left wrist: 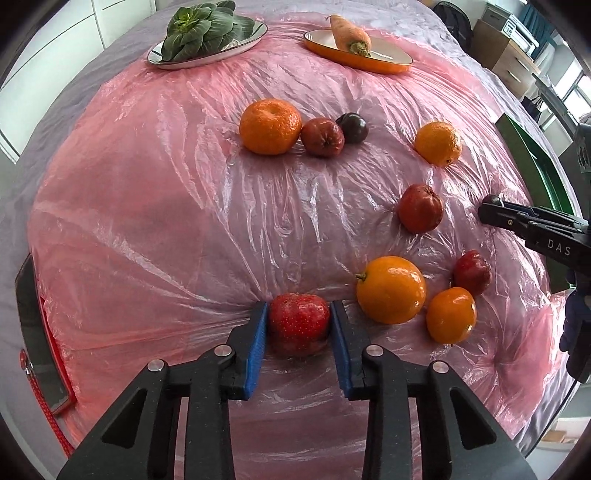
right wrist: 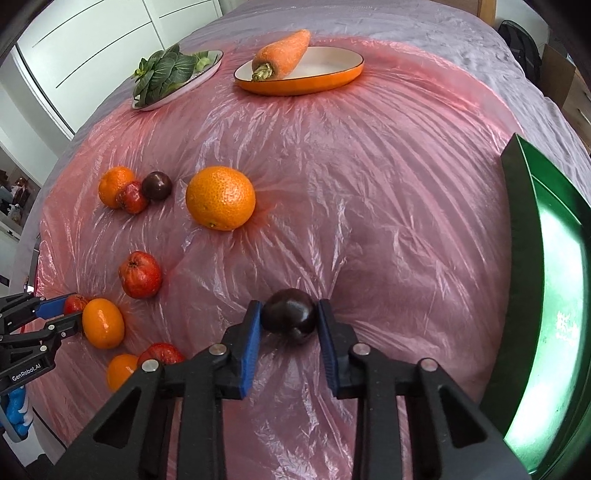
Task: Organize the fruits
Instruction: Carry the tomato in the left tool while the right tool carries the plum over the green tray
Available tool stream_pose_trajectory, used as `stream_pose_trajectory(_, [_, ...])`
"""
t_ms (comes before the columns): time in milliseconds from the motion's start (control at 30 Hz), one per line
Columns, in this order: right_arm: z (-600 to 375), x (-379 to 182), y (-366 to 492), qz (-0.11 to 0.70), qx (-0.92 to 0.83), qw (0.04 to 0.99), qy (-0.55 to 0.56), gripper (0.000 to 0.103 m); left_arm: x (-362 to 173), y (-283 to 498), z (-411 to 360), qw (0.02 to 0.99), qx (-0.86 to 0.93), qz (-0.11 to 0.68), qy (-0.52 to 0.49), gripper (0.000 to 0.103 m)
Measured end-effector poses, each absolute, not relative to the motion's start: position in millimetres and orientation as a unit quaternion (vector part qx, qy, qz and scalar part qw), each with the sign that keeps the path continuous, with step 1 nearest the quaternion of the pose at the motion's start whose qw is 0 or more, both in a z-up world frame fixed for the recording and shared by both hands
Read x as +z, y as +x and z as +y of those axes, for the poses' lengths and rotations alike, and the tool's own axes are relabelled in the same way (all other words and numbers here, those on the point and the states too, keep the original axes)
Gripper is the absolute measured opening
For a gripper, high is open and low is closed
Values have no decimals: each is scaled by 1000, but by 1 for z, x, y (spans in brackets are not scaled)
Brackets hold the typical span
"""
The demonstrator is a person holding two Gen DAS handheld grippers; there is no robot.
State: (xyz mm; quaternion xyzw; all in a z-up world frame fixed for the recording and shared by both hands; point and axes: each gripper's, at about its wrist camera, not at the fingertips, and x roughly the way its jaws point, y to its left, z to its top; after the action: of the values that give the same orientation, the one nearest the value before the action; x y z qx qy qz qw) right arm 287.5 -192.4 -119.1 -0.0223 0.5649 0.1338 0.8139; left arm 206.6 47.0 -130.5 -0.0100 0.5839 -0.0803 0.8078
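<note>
One pink plastic sheet [left wrist: 184,221] over grey cloth [right wrist: 424,33], white cupboards [right wrist: 92,48] behind

- A broad stretch of pink plastic sheet [right wrist: 388,192] lay bare between the dark plum [right wrist: 290,314] and the green tray [right wrist: 546,258].
- Leftward, a red fruit [right wrist: 140,275], oranges [right wrist: 103,323] and the left gripper [right wrist: 68,314] crowded the way.

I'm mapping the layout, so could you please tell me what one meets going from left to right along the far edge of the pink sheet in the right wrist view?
Silver plate with leafy greens → orange dish holding a carrot → green tray at the right edge, somewhat nearer.
</note>
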Motion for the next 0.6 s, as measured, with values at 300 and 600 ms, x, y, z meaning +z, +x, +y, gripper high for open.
stream_pose_trajectory(300, [-223, -123, 290, 566, 150, 806, 92, 30, -120, 200, 71, 799, -89, 590, -73, 28])
stream_pose_trajectory(600, [-226, -114, 286, 559, 161, 806, 115, 30, -111, 190, 82, 801, -78, 589, -74, 28])
